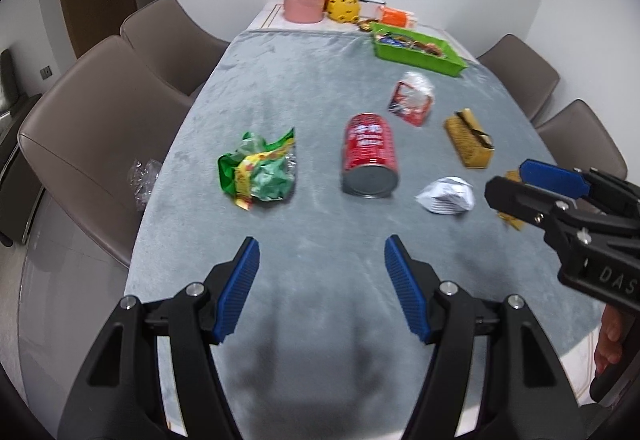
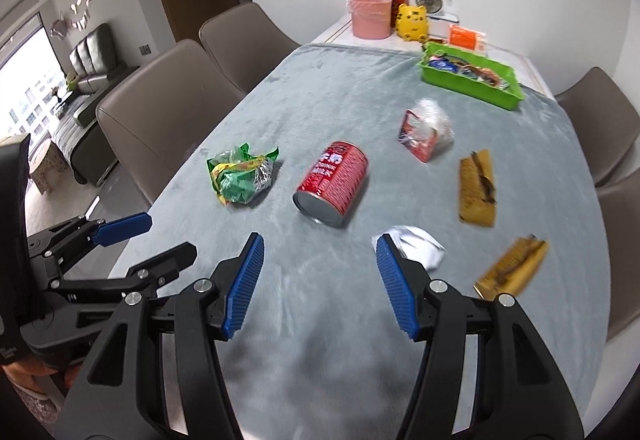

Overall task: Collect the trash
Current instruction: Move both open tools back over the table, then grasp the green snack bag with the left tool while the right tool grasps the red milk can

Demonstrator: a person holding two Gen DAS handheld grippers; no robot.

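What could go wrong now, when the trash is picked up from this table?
The red can lies on its side, so a nudge from the open left tongs may roll it. The right tongs, also open, hang near the white crumpled paper; closing low might pinch the gray cloth too.

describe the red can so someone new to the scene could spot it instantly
On the grey cloth covering the table, look at the middle of the scattered trash. The red can lies on its side between the green wrapper and the gold packets, its silver base facing the grippers. It is the only rigid cylinder; everything around it is crumpled or flat.
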